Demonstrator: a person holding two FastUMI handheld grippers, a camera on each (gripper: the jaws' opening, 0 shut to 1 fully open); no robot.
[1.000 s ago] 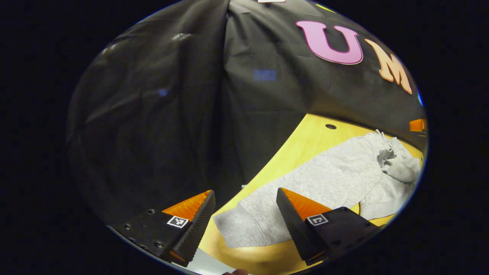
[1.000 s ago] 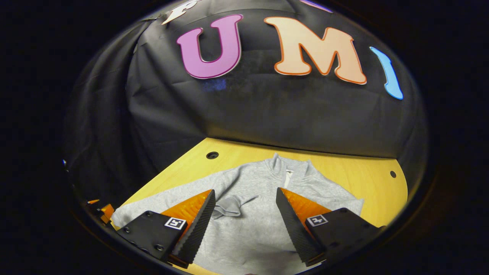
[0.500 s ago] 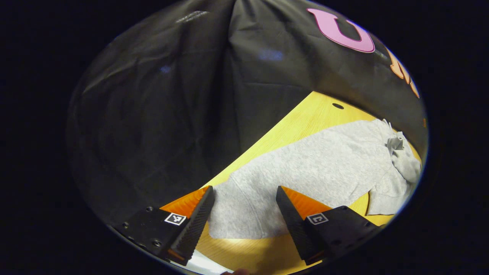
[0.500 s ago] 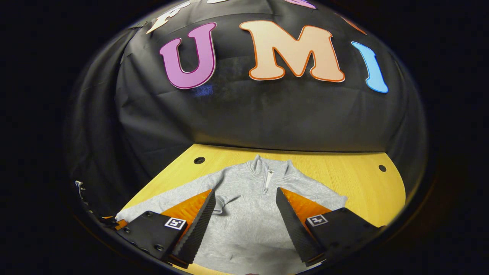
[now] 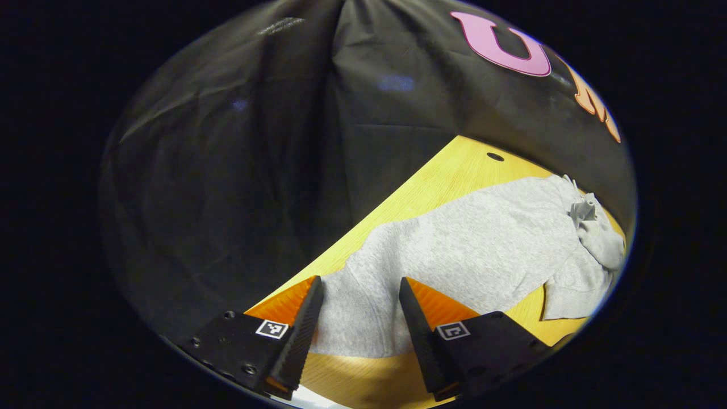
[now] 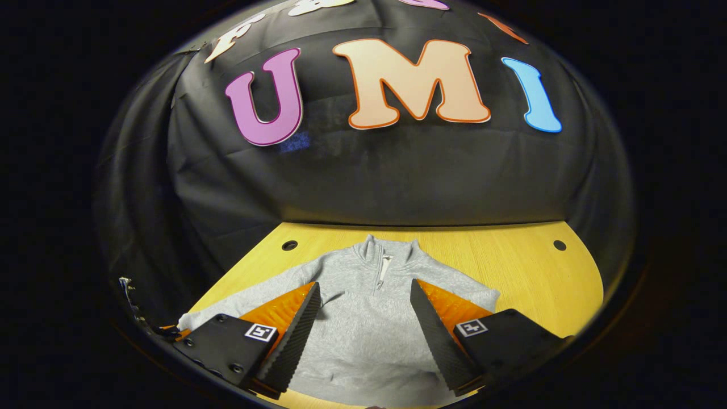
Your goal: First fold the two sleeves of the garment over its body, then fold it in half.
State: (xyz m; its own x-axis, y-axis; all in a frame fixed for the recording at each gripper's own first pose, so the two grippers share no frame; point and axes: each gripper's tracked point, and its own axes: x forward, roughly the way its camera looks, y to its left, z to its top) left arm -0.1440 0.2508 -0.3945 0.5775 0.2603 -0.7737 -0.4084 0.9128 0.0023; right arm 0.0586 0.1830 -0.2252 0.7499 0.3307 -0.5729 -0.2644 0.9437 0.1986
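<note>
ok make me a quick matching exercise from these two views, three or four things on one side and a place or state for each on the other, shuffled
Things:
1. left gripper
2. right gripper
3. left sleeve
4. collar

Places or states:
A. at the far end of the sweatshirt, short zip partly open
B. open, hanging over the sweatshirt's body
C. open, its fingers either side of the cuff end
D. stretched out flat on the wooden table, not yet folded

Pairs: 1-C, 2-B, 3-D, 4-A

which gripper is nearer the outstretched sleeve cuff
Left. The left gripper has its open fingers straddling the sleeve cuff; the right gripper hangs open over the sweatshirt's body.
</note>
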